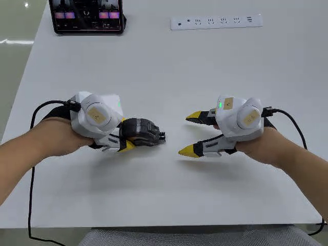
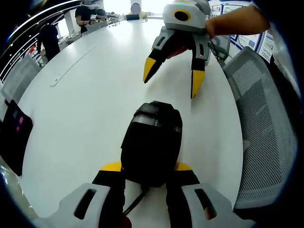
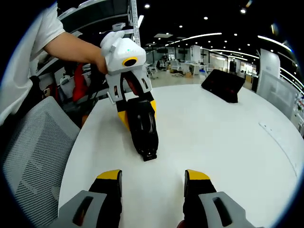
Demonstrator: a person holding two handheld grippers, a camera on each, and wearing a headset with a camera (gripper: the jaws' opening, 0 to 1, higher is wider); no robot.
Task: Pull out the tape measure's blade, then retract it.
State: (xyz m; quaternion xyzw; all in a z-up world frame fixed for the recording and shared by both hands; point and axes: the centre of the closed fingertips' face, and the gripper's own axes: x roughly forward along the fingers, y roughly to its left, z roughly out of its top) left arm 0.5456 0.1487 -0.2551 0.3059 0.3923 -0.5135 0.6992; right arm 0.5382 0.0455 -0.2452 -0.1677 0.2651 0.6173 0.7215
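A black tape measure [image 1: 142, 132] lies on the white table [image 1: 164, 66], with my left gripper [image 1: 124, 134] shut around its rear half. In the left gripper view the case [image 2: 153, 142] sits between the yellow-tipped jaws, its nose pointing away from me. Its blade hook end [image 3: 150, 155] faces my right gripper [image 3: 153, 176], and no blade is drawn out. My right gripper [image 1: 190, 134] stands open a short way right of the case, nothing between its fingers. It also appears at the top of the left gripper view [image 2: 172, 80], jaws spread.
A white power strip [image 1: 216, 21] lies at the far right of the table and a dark tablet-like device [image 1: 87, 15] stands at the far left. A grey mesh chair [image 2: 266, 118] sits by the table edge. People sit at the table's far end [image 2: 90, 12].
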